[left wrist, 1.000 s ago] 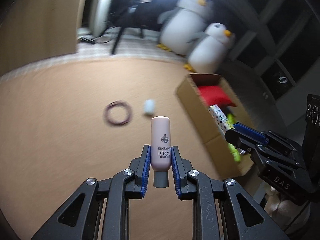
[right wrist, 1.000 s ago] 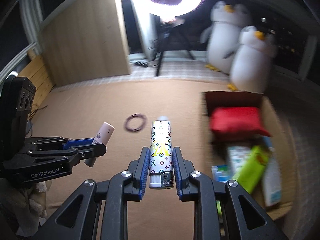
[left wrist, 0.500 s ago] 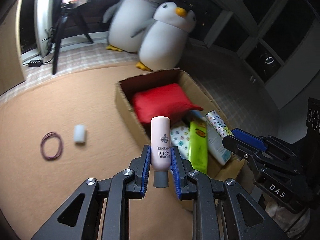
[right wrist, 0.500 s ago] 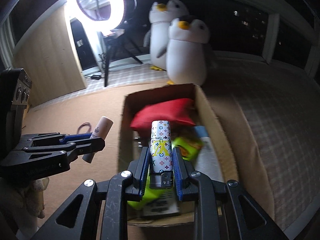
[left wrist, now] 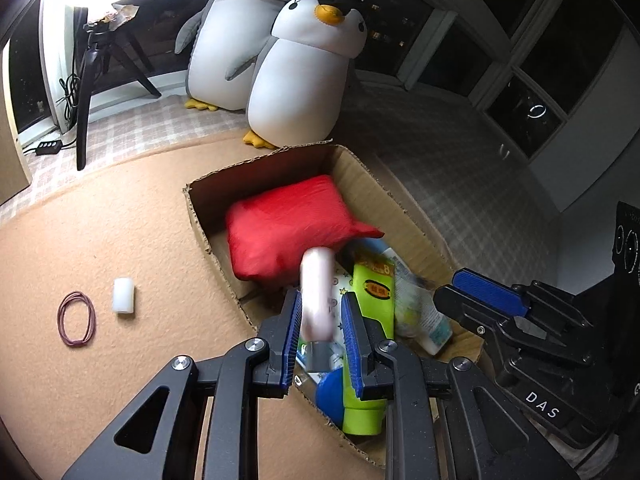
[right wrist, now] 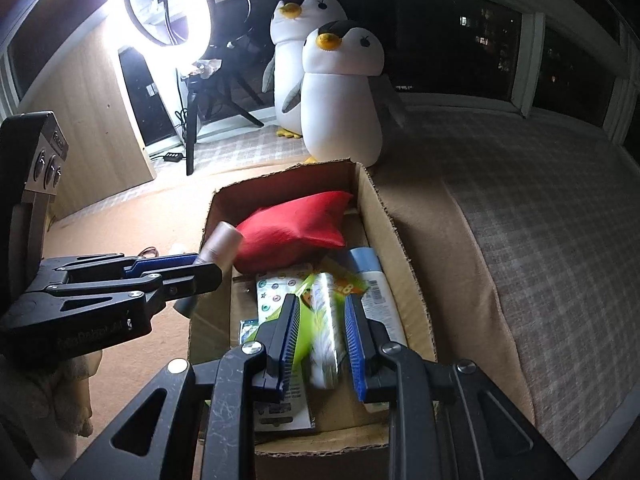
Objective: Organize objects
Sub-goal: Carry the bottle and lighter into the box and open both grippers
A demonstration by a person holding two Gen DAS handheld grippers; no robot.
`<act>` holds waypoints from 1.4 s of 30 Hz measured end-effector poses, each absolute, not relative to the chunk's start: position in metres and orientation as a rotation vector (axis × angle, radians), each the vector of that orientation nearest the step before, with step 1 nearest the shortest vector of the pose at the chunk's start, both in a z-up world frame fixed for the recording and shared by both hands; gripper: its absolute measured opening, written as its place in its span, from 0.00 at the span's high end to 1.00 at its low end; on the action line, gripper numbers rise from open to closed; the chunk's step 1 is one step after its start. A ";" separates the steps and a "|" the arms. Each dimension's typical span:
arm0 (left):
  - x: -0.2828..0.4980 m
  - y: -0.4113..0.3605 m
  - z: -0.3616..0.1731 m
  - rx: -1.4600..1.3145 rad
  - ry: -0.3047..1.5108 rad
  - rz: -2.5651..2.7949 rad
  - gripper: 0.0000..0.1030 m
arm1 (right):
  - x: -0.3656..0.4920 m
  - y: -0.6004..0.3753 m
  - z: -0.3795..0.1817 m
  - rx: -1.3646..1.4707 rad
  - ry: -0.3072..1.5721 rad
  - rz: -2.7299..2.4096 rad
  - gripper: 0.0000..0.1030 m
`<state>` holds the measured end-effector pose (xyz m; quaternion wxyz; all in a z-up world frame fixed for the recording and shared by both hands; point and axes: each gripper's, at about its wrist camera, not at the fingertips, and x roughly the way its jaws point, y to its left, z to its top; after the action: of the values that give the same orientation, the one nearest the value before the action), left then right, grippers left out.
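Observation:
My left gripper hangs over the near left part of the open cardboard box. A pink tube stands between its pads, blurred and a little sunk, with a gap on its right side. My right gripper is over the box's near end. The patterned lighter between its jaws is blurred, tilted and lower, with green showing beside it. Neither pair of pads presses. From the right wrist, the left gripper shows side-on with the tube poking above it.
The box holds a red pouch, a green packet and other packets. A rubber band and a small white cylinder lie on the tan carpet to the left. Two plush penguins and a ring light stand behind.
Both grippers swung right from over the carpet to above the box. The tube and the lighter, held sharp and upright before, are now blurred and have slid lower between the jaws.

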<state>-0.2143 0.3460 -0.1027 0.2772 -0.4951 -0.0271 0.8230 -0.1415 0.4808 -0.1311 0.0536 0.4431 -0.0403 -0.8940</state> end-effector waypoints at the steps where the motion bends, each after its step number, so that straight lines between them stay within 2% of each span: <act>1: -0.215 0.346 -0.103 -1.328 -0.073 2.211 0.79 | -0.142 0.482 -0.131 1.347 -0.127 -2.716 0.79; 14: -0.210 0.337 -0.095 -1.299 -0.051 2.232 0.79 | -0.144 0.476 -0.132 1.362 -0.131 -2.714 0.78; 22: -0.202 0.315 -0.085 -1.275 -0.030 2.273 0.78 | -0.142 0.460 -0.132 1.361 -0.139 -2.704 0.52; 25: -0.199 0.304 -0.085 -1.280 -0.036 2.287 0.71 | -0.142 0.452 -0.132 1.358 -0.138 -2.701 0.44; 27: -0.197 0.295 -0.086 -1.288 -0.036 2.300 0.62 | -0.142 0.447 -0.132 1.357 -0.145 -2.695 0.44; 29: -0.196 0.283 -0.088 -1.300 -0.037 2.317 0.47 | -0.141 0.442 -0.132 1.355 -0.154 -2.685 0.44; 30: -0.195 0.278 -0.089 -1.303 -0.037 2.324 0.45 | -0.141 0.438 -0.131 1.354 -0.156 -2.681 0.43; 42: -0.185 0.172 -0.111 -1.418 -0.107 2.432 0.43 | -0.134 0.400 -0.136 1.357 -0.218 -2.615 0.39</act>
<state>-0.1847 0.1720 -0.1110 0.1612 -0.4968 -0.0374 0.8520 -0.1342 0.3999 -0.1356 0.0935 0.4573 -0.0735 -0.8813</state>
